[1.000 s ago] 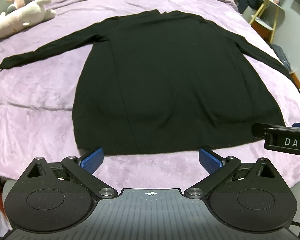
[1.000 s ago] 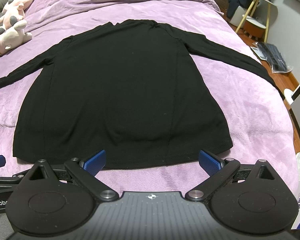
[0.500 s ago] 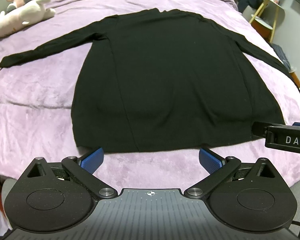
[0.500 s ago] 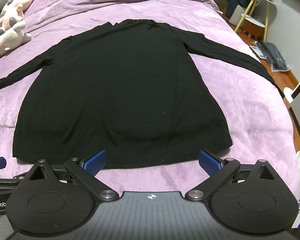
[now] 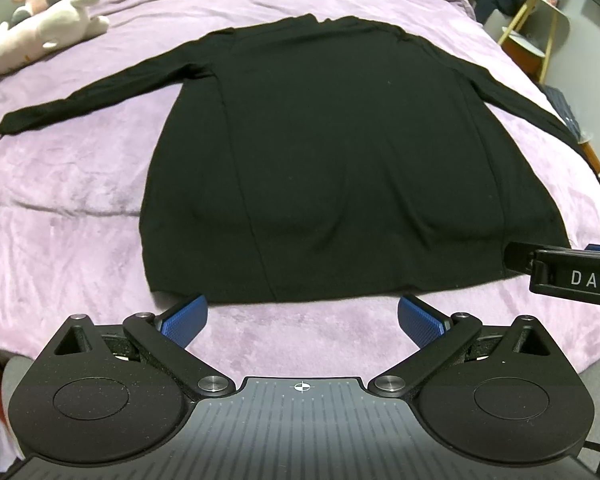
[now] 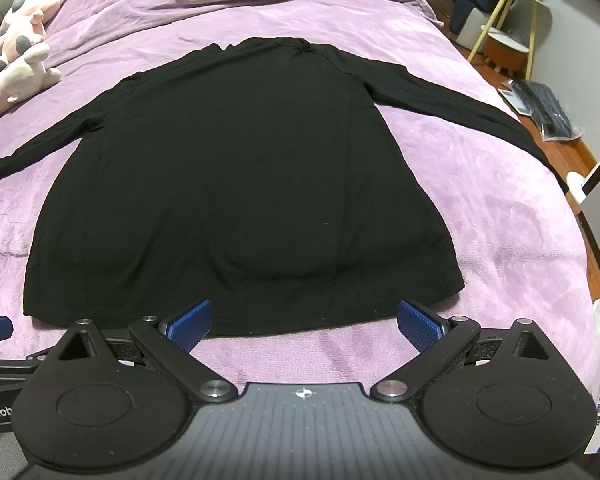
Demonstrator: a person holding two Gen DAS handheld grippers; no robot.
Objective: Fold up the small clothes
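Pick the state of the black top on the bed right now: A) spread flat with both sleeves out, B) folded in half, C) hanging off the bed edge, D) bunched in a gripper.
A: the black top lies flat on the purple blanket, sleeves extended sideways, neither gripper holding it.

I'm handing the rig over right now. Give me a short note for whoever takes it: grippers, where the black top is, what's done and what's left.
Left gripper: jaws wide open, empty, poised just short of the hem's left half.
Right gripper: jaws wide open, empty, poised at the hem's right half.
Black long-sleeved top: lies flat on the purple bedspread, hem nearest the grippers, both sleeves spread out to the sides.
Plush toys lie at the far left of the bed, apart from the top.
Done: top is laid out flat. No fold yet.
Left: the whole fold, probably sleeves in first, then the body.
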